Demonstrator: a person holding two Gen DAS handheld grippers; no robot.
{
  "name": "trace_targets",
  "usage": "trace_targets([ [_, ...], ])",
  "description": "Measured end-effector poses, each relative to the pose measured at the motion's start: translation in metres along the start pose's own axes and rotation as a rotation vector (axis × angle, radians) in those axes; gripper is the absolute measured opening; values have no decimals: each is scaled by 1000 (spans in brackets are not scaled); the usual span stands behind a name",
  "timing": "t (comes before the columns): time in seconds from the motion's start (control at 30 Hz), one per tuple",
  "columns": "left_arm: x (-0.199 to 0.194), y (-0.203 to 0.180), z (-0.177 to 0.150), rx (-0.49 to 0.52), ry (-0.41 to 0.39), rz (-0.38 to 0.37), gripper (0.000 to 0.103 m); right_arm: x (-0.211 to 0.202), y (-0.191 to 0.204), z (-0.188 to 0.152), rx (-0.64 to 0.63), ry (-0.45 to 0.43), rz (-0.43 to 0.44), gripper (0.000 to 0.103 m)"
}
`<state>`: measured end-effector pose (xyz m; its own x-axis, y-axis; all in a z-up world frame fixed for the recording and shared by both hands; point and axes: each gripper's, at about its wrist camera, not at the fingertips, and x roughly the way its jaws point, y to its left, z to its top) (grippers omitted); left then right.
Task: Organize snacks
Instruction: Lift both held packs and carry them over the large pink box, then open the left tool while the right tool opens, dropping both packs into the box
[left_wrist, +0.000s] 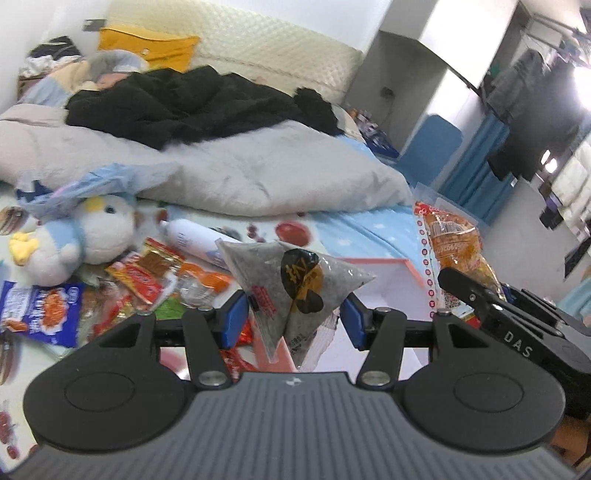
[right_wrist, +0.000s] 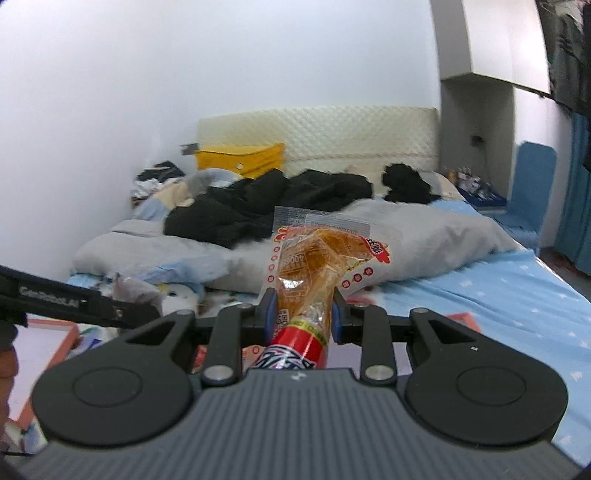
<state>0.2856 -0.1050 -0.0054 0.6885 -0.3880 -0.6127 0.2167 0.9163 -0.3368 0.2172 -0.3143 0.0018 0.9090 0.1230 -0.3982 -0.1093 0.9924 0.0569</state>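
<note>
My left gripper stands open around a grey triangular snack packet with a black and gold label; the packet hangs between the blue pads, and I cannot tell whether they touch it. My right gripper is shut on an orange chicken-leg snack pack with a red end, held up above the bed. That pack and the right gripper also show at the right in the left wrist view. A pink-rimmed white box lies below both grippers, also seen in the right wrist view.
A pile of loose snack packets lies on the bed sheet at the left, beside a plush penguin and a white bottle. A grey duvet with black clothes fills the bed behind.
</note>
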Motion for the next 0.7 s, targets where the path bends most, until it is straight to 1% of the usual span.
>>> trace_targets([
  [0.1, 20, -15, -2, 16, 22, -17, 60, 4, -21, -9, 35, 41, -25, 31],
  [0.2, 45, -31, -3, 29, 50, -28, 60, 9, -36, -20, 38, 82, -67, 31],
  [0.3, 70, -44, -7, 42, 92, -45, 60, 18, -53, -32, 57, 130, -96, 31],
  [0.37, 88, -55, -12, 75, 121, -45, 60, 24, -63, -41, 68, 165, -118, 31],
  [0.53, 128, -65, -29, 99, 221, -48, 60, 39, -84, -68, 111, 247, -180, 32],
  [0.7, 154, -64, -41, 88, 287, -45, 60, 53, -94, -94, 139, 327, -183, 32],
])
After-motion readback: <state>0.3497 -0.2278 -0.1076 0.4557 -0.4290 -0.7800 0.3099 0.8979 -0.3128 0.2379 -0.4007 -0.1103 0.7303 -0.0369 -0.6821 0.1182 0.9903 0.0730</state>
